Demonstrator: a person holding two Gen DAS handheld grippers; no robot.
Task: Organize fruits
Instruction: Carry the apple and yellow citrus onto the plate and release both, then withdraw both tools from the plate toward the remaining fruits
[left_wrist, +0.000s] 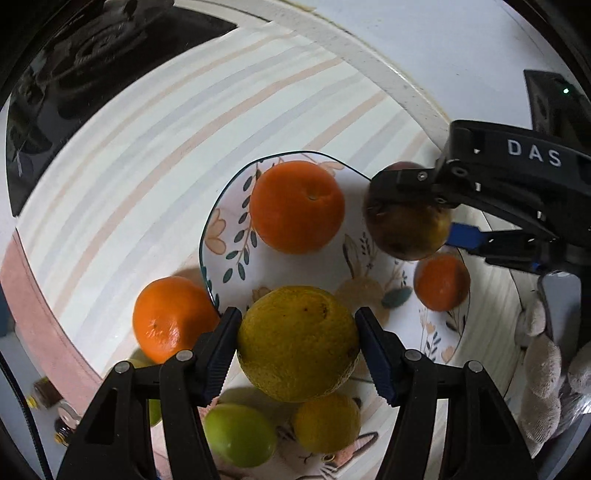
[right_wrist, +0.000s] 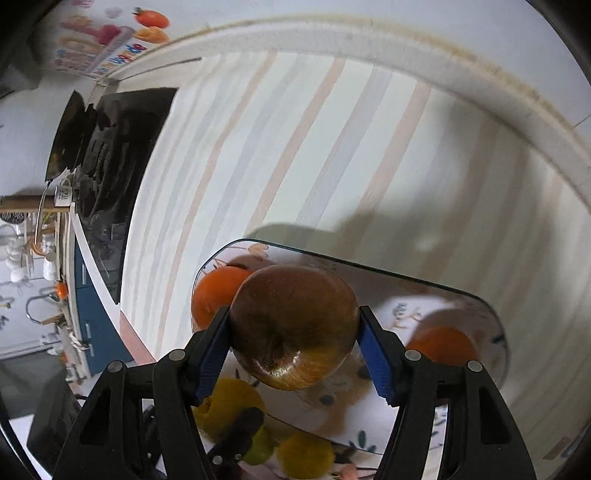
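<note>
Yellow citrus (left_wrist: 298, 343) between jaws, touching both

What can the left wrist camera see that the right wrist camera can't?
Only the left wrist view shows the orange lying outside the plate and the right tool's body marked DAS.

Only the right wrist view shows kitchen shelves and a fruit poster.

Both show the flowered plate, the left tool holding a yellow fruit, and the right tool holding a brownish apple.

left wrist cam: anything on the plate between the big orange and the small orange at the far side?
Nothing resting there: bare plate between big orange and small orange. The apple in the right gripper hangs over that stretch.
</note>
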